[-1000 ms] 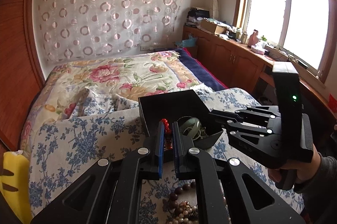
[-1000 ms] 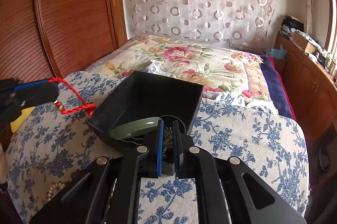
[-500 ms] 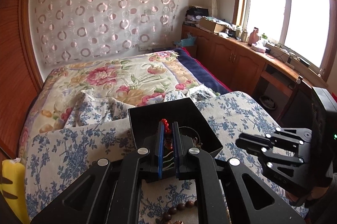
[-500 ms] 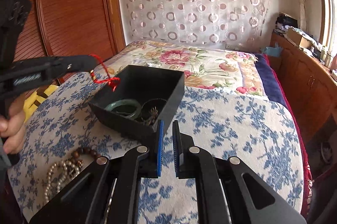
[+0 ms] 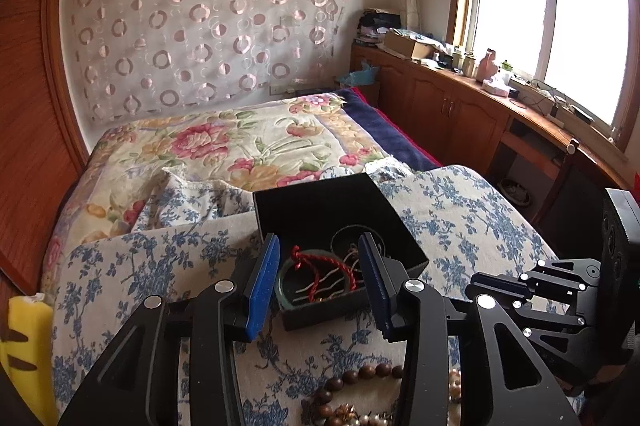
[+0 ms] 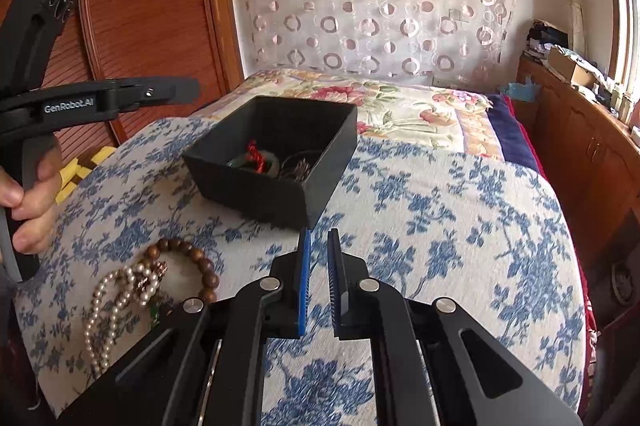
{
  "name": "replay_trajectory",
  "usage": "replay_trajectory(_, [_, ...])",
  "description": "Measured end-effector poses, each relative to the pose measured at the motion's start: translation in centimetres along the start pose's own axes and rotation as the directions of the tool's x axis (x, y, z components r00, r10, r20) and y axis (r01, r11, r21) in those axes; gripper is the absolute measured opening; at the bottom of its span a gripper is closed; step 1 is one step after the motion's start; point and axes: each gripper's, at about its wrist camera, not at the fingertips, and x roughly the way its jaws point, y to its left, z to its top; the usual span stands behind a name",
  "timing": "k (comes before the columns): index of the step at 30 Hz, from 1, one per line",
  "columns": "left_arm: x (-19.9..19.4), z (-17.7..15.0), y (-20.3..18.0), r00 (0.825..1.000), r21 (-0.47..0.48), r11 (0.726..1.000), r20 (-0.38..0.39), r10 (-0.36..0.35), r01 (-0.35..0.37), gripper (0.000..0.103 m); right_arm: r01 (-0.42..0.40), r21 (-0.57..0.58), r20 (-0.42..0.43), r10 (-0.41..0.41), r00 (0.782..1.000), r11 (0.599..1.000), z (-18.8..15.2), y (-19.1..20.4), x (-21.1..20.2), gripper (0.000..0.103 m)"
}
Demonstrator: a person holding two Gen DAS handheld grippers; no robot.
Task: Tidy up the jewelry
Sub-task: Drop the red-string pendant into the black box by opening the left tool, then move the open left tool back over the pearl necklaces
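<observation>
A black open box (image 5: 320,201) (image 6: 256,189) stands on the blue-flowered cloth. Inside it lie a red cord bracelet (image 5: 316,272) (image 6: 256,155), a green jade bangle (image 5: 285,290) and a dark bangle (image 5: 352,238). My left gripper (image 5: 318,266) is open and empty, its jaws spread just above the box's near edge. My right gripper (image 6: 318,254) is nearly shut and empty, in front of the box's near corner. A wooden bead bracelet (image 6: 192,258) (image 5: 360,374) and a pearl necklace (image 6: 108,306) lie on the cloth to the left.
The blue-flowered cloth (image 6: 440,209) covers a raised cushion at the foot of a floral bed (image 5: 240,141). A yellow object (image 5: 24,346) sits at the left edge. Wooden cabinets (image 5: 460,113) run under the window on the right. A wooden panel (image 6: 140,5) stands left.
My left gripper opened and dropped the red cord bracelet into the box. My right gripper pulled back from the box.
</observation>
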Motion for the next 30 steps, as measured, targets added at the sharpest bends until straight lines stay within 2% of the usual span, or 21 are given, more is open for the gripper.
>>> replay_trajectory(1, [-0.3, -0.4, 0.1, 1.000, 0.000, 1.000, -0.004, 0.004, -0.004, 0.049, -0.004, -0.001, -0.004, 0.004, 1.000, 1.000, -0.2, 0.1, -0.1, 0.010])
replay_trajectory(5, [-1.2, -2.2, -0.1, 1.000, 0.015, 1.000, -0.023, -0.006, 0.007, 0.056, -0.007, -0.010, -0.017, 0.007, 1.000, 1.000, -1.1, 0.5, -0.1, 0.010])
replay_trajectory(7, [-1.6, -3.1, -0.2, 1.000, 0.025, 1.000, -0.031, -0.005, 0.006, 0.064, -0.010, -0.008, -0.025, 0.010, 1.000, 1.000, -1.4, 0.6, -0.1, 0.010])
replay_trajectory(8, [-1.8, -3.5, -0.2, 0.999, 0.030, 1.000, -0.033, -0.005, 0.006, 0.066, -0.016, -0.003, -0.031, 0.015, 0.999, 1.000, -1.6, 0.7, -0.1, 0.012])
replay_trajectory(9, [-2.1, -4.2, -0.2, 0.999, 0.035, 0.999, -0.038, -0.008, 0.009, 0.067, -0.021, 0.000, -0.036, 0.021, 0.999, 1.000, -1.8, 0.7, -0.1, 0.020])
replay_trajectory(10, [-2.3, -4.6, -0.2, 0.999, 0.038, 0.999, -0.045, -0.012, 0.013, 0.068, -0.030, 0.003, -0.048, 0.030, 0.998, 1.000, -2.0, 0.8, -0.1, 0.024])
replay_trajectory(17, [-2.4, -8.7, -0.7, 0.991, 0.074, 0.997, -0.134, -0.015, 0.026, 0.070, -0.040, -0.022, -0.090, 0.038, 0.995, 0.999, -3.3, 1.8, -0.3, 0.024])
replay_trajectory(30, [-3.6, -12.7, 0.4, 0.979, 0.040, 0.999, -0.201, -0.019, 0.027, 0.072, -0.079, -0.040, -0.140, 0.073, 0.988, 0.996, -5.4, 2.9, -1.6, 0.024])
